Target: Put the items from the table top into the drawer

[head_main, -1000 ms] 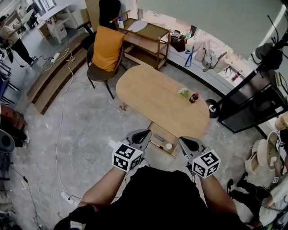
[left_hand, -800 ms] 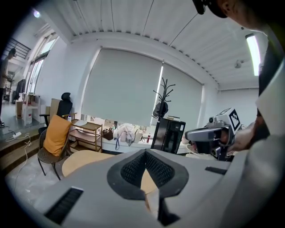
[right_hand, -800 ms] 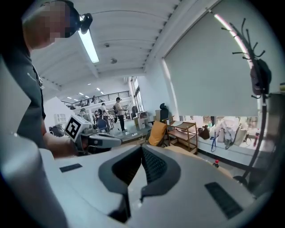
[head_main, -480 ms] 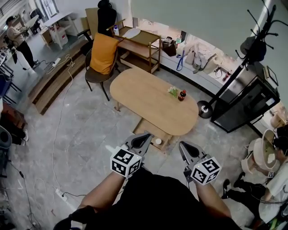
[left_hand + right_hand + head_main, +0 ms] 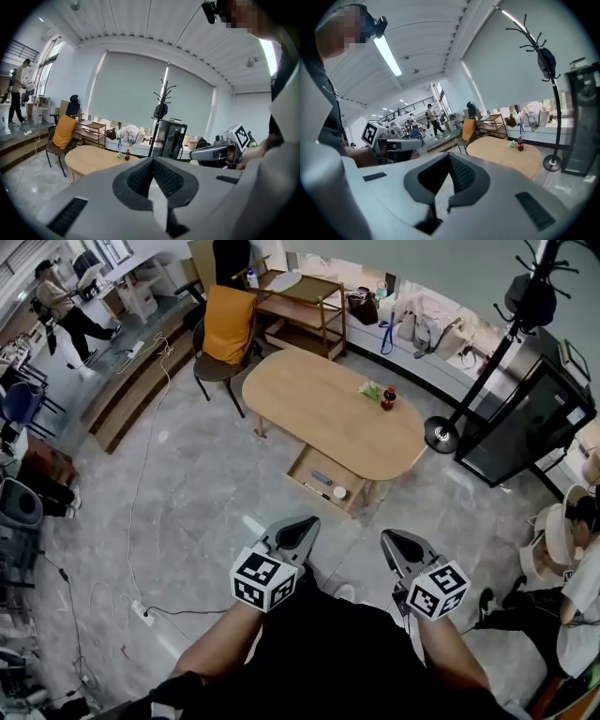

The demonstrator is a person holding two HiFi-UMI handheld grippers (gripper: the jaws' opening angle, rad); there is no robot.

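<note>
- The left gripper (image 5: 302, 527) has its fingers pressed together with nothing between them; the right gripper (image 5: 394, 546) beside it is closed and empty too; both are held out over the grey floor (image 5: 202, 488).
- Ahead of both sets of fingertips, well apart from them, the drawer (image 5: 302, 465) stands pulled out under the table's near edge; in it lie a pen (image 5: 316, 491), a small blue thing (image 5: 322, 477) and a white round thing (image 5: 339, 492).
- Beyond the drawer, the oval wooden table (image 5: 314, 409) carries a dark red-capped bottle (image 5: 388, 397) with a green-and-white thing (image 5: 370, 390) just beside it; both stand toward its far edge.
- Farthest from the fingers, past the left ones, stands a chair draped in orange cloth (image 5: 228, 326); a coat stand (image 5: 489, 360) rises past the right ones.
</note>
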